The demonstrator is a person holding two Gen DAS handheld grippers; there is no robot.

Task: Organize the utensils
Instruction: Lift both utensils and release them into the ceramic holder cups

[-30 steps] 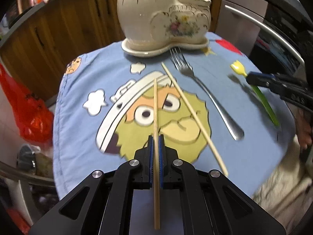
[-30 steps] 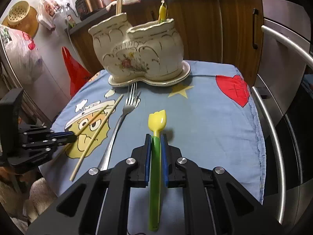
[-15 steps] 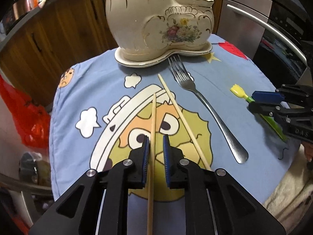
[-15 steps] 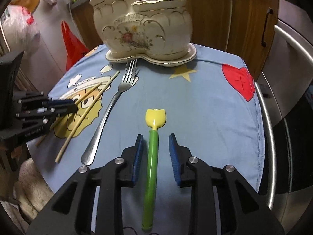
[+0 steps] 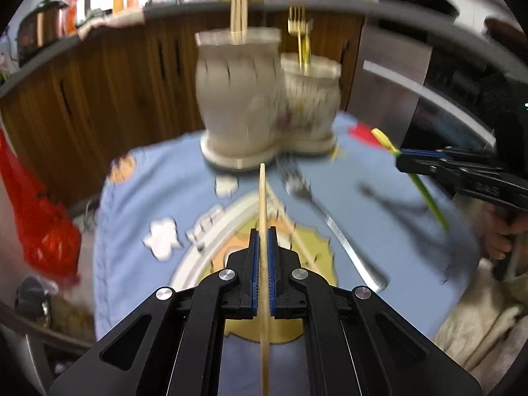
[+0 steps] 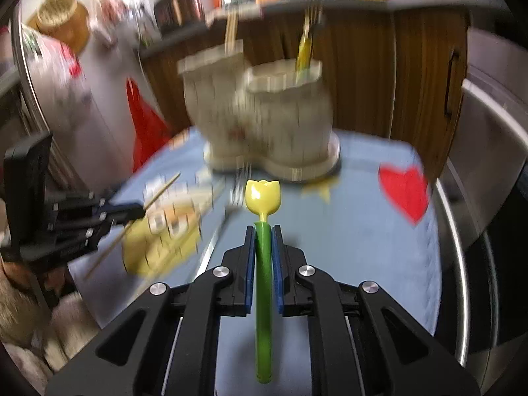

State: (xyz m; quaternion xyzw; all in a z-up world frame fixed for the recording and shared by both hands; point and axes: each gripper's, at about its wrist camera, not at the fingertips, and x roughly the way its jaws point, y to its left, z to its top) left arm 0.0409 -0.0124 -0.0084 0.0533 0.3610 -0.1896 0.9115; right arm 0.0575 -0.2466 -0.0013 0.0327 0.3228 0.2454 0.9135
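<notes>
Left gripper point(image 5: 263, 231): closed on chopstick point(image 5: 262, 198); stick clamped between blue pads, tip toward 12 o'clock, tail trailing to 6 o'clock, apparently lifted off the cloth.
Right gripper point(image 6: 263, 231): closed on tulip utensil point(image 6: 263, 194); green handle pinched just below the yellow tulip head, head at 12 o'clock, handle end at 6 o'clock.
Ceramic holder point(image 5: 264, 99): two joined cream pots on a shared base, 12 o'clock in both views; chopsticks standing in the taller pot, a gold fork in the shorter.
Second chopstick point(image 5: 290, 227): lying on the cloth, just right of the left gripper, heavily blurred.
Metal fork point(image 5: 333, 227): on the cloth at 2 o'clock from the left gripper, tines toward the holder.
Cartoon tablecloth point(image 6: 363, 231): blue, yellow face, red heart at 2 o'clock in the right view.
Handling, judged: chopstick light, stiff, thin, prone to pivot; mid-length grip steadiest. Tulip utensil light plastic, smooth, possibly slippery; handle grip adequate. Holder ceramic, fragile; gentle entry advised.
Writing: lettering on the right gripper body, too blurred to read.
</notes>
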